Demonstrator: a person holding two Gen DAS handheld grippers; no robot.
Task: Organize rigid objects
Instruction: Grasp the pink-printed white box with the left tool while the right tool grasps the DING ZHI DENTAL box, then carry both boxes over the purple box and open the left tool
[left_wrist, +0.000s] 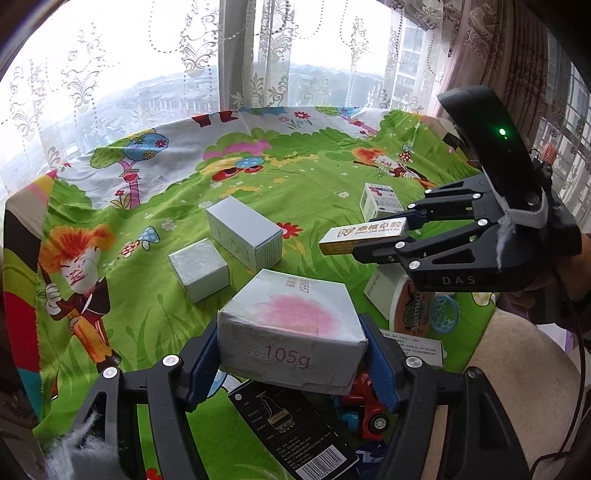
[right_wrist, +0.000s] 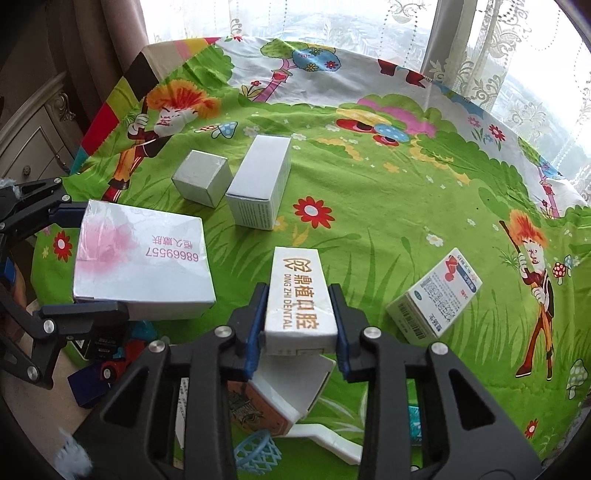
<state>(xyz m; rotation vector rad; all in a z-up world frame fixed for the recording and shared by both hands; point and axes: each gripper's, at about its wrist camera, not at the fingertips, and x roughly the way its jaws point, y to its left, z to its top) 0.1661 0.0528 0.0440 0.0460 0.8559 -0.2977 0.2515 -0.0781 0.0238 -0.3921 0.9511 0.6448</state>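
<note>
clamping a wide grey-white cardboard box with a pink blotch on its top (left_wrist: 291, 328), the left gripper (left_wrist: 291, 373) presses its blue-padded fingers (left_wrist: 201, 360) against the box's two short sides, at the lower centre of the left wrist view. the near face of this box is printed "105g"; its top carries pink digits and characters. in the right wrist view the same box (right_wrist: 142, 258) sits at the left of the frame, raised above the cloth.

the right gripper (right_wrist: 301, 332) pinches a narrow white carton lettered "ding zhi dental" in gold (right_wrist: 299, 295) between its blue pads, at the lower centre of the right wrist view. in the left wrist view the carton (left_wrist: 364, 238) appears at the right of the frame, held level above the cloth.

the green cartoon-print tablecloth (left_wrist: 314, 177) carries three further boxes. a small grey cube-shaped box (right_wrist: 201, 177) and a tall white rectangular box lying on its side (right_wrist: 260, 181) lie just beside each other in the upper left centre of the right wrist view. a white medicine box with blue and red print (right_wrist: 437, 293) rests tilted at the right of that frame, well apart from the pair.

a black printed barcode box (left_wrist: 291, 432) and a red toy car (left_wrist: 364, 406) lie below the left gripper.
</note>
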